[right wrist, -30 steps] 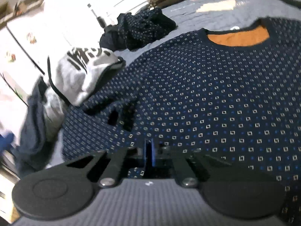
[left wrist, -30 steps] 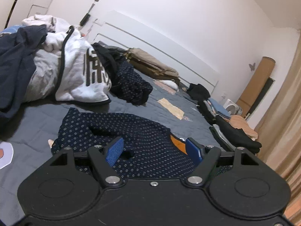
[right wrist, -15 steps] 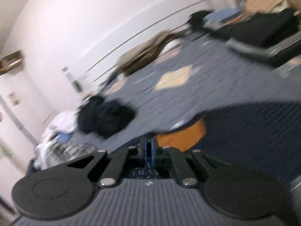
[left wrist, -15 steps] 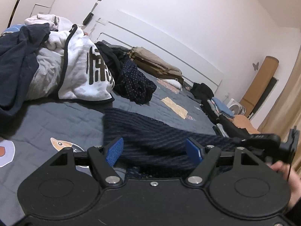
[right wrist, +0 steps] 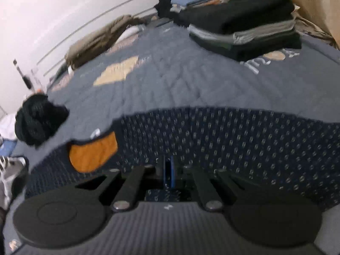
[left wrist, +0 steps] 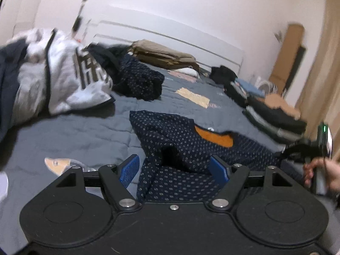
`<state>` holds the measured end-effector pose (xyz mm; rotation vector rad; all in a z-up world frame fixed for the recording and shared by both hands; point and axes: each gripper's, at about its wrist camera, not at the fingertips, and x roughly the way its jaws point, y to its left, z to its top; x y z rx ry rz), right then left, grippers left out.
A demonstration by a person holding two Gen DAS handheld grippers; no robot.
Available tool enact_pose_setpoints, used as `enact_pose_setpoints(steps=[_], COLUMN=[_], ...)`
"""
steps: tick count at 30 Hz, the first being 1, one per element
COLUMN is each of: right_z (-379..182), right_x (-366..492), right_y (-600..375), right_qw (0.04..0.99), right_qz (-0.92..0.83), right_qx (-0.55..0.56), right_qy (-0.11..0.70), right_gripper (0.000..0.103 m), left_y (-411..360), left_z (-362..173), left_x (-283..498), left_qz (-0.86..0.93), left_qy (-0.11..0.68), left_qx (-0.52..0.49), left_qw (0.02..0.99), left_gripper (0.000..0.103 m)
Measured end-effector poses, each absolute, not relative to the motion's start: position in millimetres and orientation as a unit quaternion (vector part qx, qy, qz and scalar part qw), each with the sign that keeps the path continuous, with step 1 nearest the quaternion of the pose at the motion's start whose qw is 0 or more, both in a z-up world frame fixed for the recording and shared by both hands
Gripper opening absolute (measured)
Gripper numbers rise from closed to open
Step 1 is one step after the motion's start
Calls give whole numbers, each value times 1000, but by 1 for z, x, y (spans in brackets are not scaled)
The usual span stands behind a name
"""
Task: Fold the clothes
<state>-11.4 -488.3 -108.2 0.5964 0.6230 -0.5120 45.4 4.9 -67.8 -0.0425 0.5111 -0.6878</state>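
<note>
a grey quilted bed cover (left wrist: 70, 131) fills most of both views, with pale patches stitched into it and a white headboard (left wrist: 170, 40) along the far wall. on it, near the middle, lies the navy patterned sweater (left wrist: 184, 140), spread out with its orange-lined neck opening (left wrist: 214, 137) facing up; a fold of the cloth rises into a dark hollow just in front of the left gripper. at the far left sits a loose heap of unfolded clothes (left wrist: 53, 74), a white top with dark lettering over grey and navy pieces, and beside it a crumpled dark dotted garment (left wrist: 138, 80). along the right side of the bed stands a stack of folded clothes (right wrist: 244, 27), black and grey, with tan and blue pieces behind it. a folded tan item (left wrist: 161, 53) lies near the headboard.

the left gripper (left wrist: 174, 169) hangs low over the near edge of the sweater, its blue pads set well apart; cloth lies between and below them, and the pads do not press on it. the right gripper (right wrist: 169, 171) has its blue pads pinched together, and sweater fabric bunches right at them, so it appears to clamp the sweater's near edge just right of the neck opening. in the left wrist view a hand (left wrist: 323, 174) grips that tool at the right edge.
</note>
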Motion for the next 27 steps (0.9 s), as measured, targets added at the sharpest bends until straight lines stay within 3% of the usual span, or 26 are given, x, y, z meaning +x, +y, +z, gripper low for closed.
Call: enact_pose_setpoints(steps=[4,8,15,16,17,19,23,25,27], right_z=[-109,-104,-116,-117,-118,-120,-131,-136,-137], right_x=[-15,-15,-14,-14,-15,-15,-8,-4,-3], right_y=[-490,-495,-498,-499,-500,-502,-505,-503,-503], right_qw=[874,875,870,869,868,866,862,862,861], right_qz=[-248,-247,-253,-256,-262,-270,-276,-278,-282], right_qx=[307,311,324,326,327,325,321,311,305], right_qy=[282,276,273,271,268,267,279,287,293], right_gripper=[5,5,5,5,5,4,4,4,4], left_y=[-21,-55,-104,-105,-104,-86,-35,-24,-13], left_z=[-88,-114,-152,-152,-151,-145,-139,-140,-136], left_x=[65,96,132,135,138,145,170,171,168], left_qz=[-325,-314,-305,-301,-299,-277,-271,-280,-309], left_qy=[235,239,252,250,247,240,286,293,307], left_qx=[76,151,212,213,215,212,137,131,92], left_qw=[913,907,894,895,896,906,909,905,895], left_gripper=[70,54,54,50,34,24,28,40,45])
